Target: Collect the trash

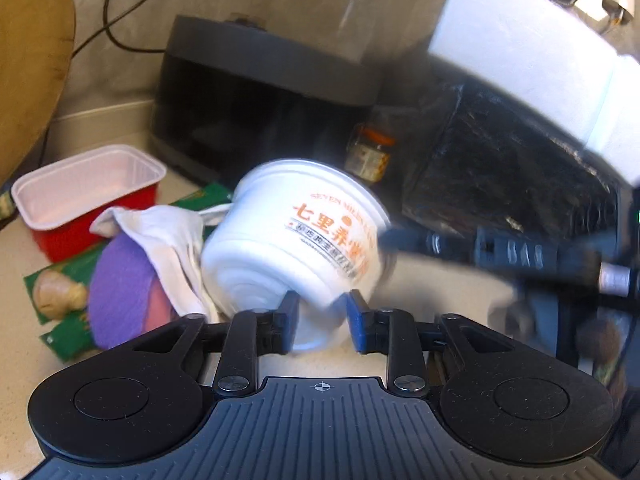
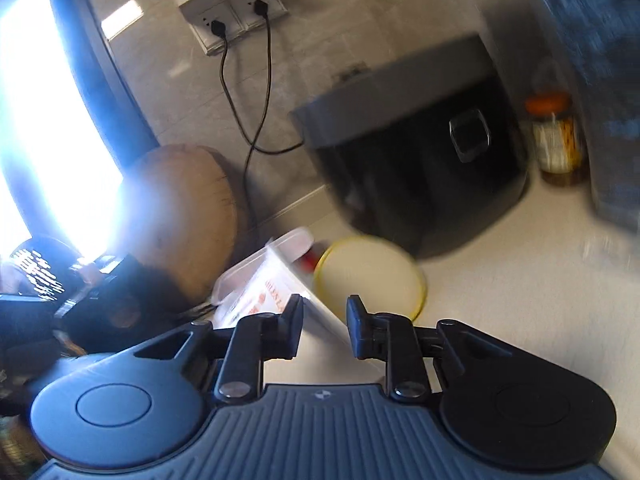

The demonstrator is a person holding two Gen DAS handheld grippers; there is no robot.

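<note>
A white paper bowl with orange lettering (image 1: 296, 240) hangs tilted above the counter. My right gripper reaches in from the right in the left wrist view (image 1: 390, 236) and grips the bowl's rim; in its own view (image 2: 324, 316) the bowl's wall (image 2: 276, 292) sits between its fingers. My left gripper (image 1: 322, 314) is open just below the bowl's base. A crumpled white tissue (image 1: 164, 236), a purple-pink cloth (image 1: 120, 296), a green snack wrapper (image 1: 60, 296) and a red-and-white plastic tub (image 1: 84, 192) lie left of it. A yellow-rimmed lid (image 2: 372, 272) lies on the counter.
A black rice cooker (image 1: 256, 96) stands at the back, plugged into wall sockets (image 2: 232, 20). An orange-capped jar (image 1: 370, 152) stands beside it, next to a black bag (image 1: 500, 168). A wooden board (image 2: 180, 216) leans at the left.
</note>
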